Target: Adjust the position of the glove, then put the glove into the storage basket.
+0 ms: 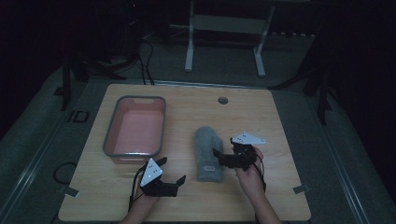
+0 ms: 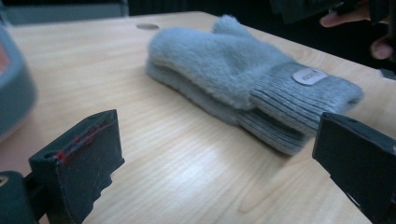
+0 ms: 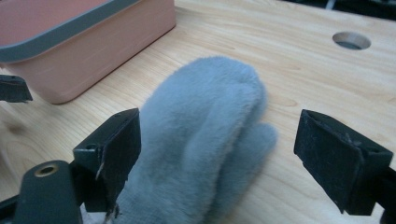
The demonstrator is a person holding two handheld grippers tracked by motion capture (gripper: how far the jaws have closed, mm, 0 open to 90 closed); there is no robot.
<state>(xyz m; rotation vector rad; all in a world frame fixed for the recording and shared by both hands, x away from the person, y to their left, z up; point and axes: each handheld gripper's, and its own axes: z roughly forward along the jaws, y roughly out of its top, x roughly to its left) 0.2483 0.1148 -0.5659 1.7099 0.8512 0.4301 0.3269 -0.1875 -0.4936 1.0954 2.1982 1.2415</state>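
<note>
Two grey mittens (image 1: 208, 151) lie stacked on the worktop (image 1: 280, 121), beside one pink tub (image 1: 135, 128). The right gripper (image 1: 223, 157) has wide-open jaws over them, holding nothing. The left gripper (image 1: 172, 173) is open and empty too.

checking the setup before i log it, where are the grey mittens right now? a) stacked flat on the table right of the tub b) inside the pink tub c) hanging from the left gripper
a: the grey mittens lie stacked on the table, right of the pink tub.
</note>
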